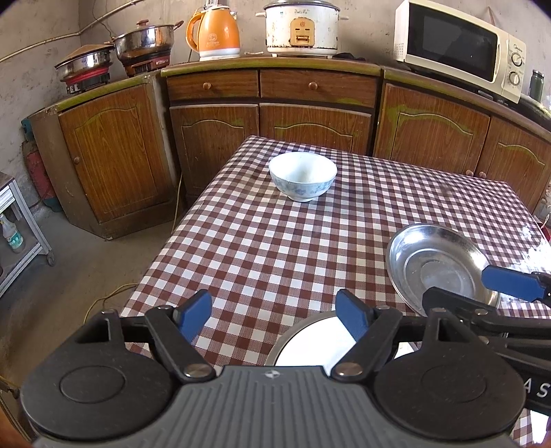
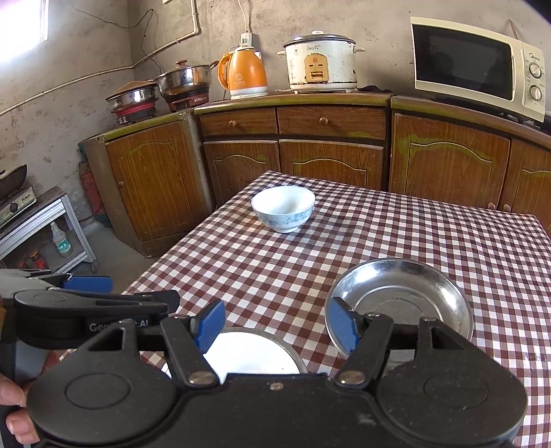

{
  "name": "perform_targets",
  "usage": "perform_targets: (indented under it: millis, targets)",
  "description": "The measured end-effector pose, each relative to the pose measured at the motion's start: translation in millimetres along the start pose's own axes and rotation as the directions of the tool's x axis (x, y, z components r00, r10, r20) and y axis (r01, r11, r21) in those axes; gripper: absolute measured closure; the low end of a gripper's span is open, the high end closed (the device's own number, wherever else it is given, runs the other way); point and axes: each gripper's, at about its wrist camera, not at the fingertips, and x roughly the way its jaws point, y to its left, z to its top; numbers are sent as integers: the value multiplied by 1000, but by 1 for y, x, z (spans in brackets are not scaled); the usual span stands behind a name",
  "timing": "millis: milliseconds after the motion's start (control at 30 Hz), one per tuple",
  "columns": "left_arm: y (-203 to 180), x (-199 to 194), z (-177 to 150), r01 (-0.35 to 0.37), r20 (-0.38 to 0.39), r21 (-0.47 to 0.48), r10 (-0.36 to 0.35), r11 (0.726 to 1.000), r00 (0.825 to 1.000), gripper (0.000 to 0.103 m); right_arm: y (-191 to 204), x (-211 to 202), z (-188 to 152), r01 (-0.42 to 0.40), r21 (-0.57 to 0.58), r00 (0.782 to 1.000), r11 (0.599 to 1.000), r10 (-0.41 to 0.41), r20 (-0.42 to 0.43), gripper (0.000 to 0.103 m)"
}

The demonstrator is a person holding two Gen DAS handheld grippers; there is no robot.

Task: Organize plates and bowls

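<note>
A white bowl with a blue pattern (image 1: 302, 175) (image 2: 283, 208) stands upright toward the far left of the checked table (image 1: 275, 248). To the near right lies a shallow steel plate (image 1: 440, 265) (image 2: 399, 296). Below both grippers, by the near edge, is a metal-rimmed dish with a white inside (image 1: 310, 341) (image 2: 251, 355), partly hidden. My left gripper (image 1: 273, 315) hovers open over the table, empty. My right gripper (image 2: 275, 325) is open and empty too, its right pad (image 2: 342, 327) over the steel plate's near rim. In the left wrist view a blue right-gripper pad (image 1: 509, 282) reaches over that plate.
Wooden cabinets (image 1: 310, 113) stand behind the table, carrying steel pots (image 1: 144, 41), an orange kettle (image 1: 215, 34), a rice cooker (image 1: 301, 29) and a microwave (image 1: 461, 48). A small metal cart (image 2: 44, 220) stands on the floor at left. A hand (image 2: 13, 406) holds the left gripper's handle.
</note>
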Motion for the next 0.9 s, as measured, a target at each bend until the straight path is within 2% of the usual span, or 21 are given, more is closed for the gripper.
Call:
perform_targets:
  millis: [900]
  targets:
    - [9, 17, 17, -13, -4, -2, 13, 1000, 1000, 21, -2, 25, 23, -6, 10, 1000, 1000, 6, 3, 23]
